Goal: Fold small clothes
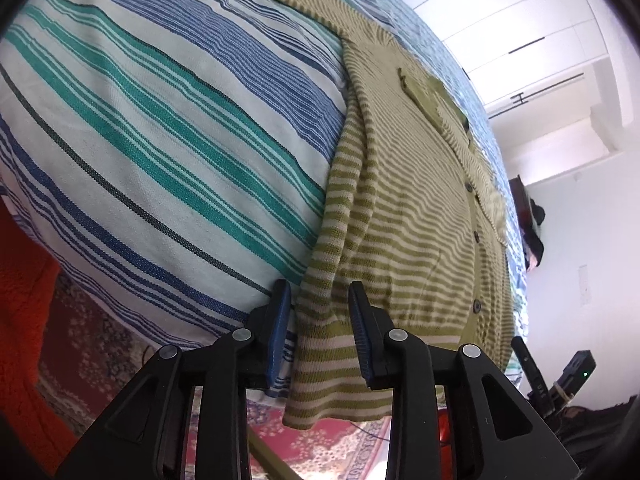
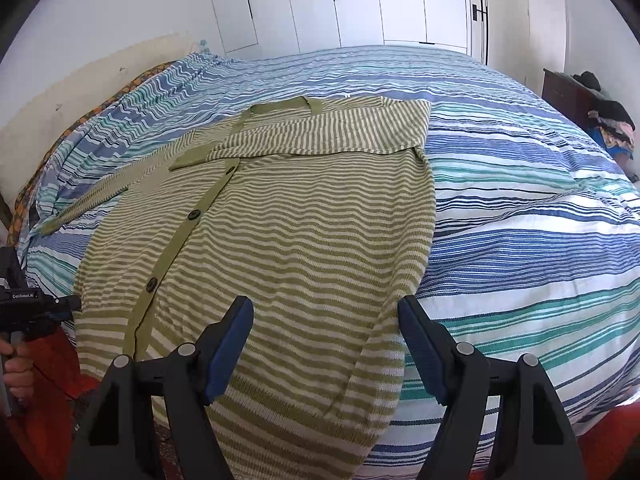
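Both claws parted — left claw [image 1: 320,320] astride cardigan [image 1: 400,208] hem, right claw [image 2: 326,344] over it — folded sleeve [image 2: 332,128] only rightward.

1. The cardigan [image 2: 288,240] hangs over the near edge of the bed [image 2: 520,216]; in the right wrist view its hem runs out of the bottom of the picture.
2. The left tool [image 2: 28,308] is cut off by that view's left edge; only part of its black body and the fingers of a hand [image 2: 16,368] show.
3. The dark pile [image 2: 612,120] on the far cabinet is too small to identify.
4. Whether the left tool's pads [image 1: 362,332] touch the hanging cardigan edge cannot be told.
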### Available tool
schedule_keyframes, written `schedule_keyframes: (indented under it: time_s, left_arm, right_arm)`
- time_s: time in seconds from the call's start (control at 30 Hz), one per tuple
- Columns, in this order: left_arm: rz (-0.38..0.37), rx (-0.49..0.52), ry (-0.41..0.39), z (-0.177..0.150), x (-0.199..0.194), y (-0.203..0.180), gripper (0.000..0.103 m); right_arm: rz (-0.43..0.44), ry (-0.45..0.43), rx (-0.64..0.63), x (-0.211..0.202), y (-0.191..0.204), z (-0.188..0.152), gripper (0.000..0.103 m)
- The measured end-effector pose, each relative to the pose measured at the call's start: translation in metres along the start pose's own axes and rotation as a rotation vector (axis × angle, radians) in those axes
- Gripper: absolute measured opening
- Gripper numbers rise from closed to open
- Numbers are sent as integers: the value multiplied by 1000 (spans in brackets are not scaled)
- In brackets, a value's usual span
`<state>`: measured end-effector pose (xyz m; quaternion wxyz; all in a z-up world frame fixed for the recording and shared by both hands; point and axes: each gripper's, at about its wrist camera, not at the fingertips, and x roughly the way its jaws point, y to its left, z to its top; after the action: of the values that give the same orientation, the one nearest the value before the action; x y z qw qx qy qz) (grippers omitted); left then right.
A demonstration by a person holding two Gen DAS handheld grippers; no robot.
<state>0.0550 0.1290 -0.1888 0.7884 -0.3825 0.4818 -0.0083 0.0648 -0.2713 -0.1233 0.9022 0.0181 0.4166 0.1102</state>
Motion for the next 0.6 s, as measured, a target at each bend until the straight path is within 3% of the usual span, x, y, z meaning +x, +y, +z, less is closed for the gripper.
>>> schedule_keyframes:
  time_s: [0.1, 0.17, 0.23, 0.6]
  left_arm:
    - [-7, 40, -30, -1, -6, -10, 56]
    - [-23, 51, -77, -1, -15, -16, 78]
    - [-28, 66, -122, 0, -23, -19, 84]
    - [126, 116, -201, 4, -25, -25, 84]
  right_arm:
    - [-3, -9, -16, -2, 3, 0, 74]
    - [-6, -10, -28, -2, 6, 0, 74]
    - [-7, -7, -34, -1, 6, -1, 74]
    - [-5, 2, -20, 3, 2, -4, 74]
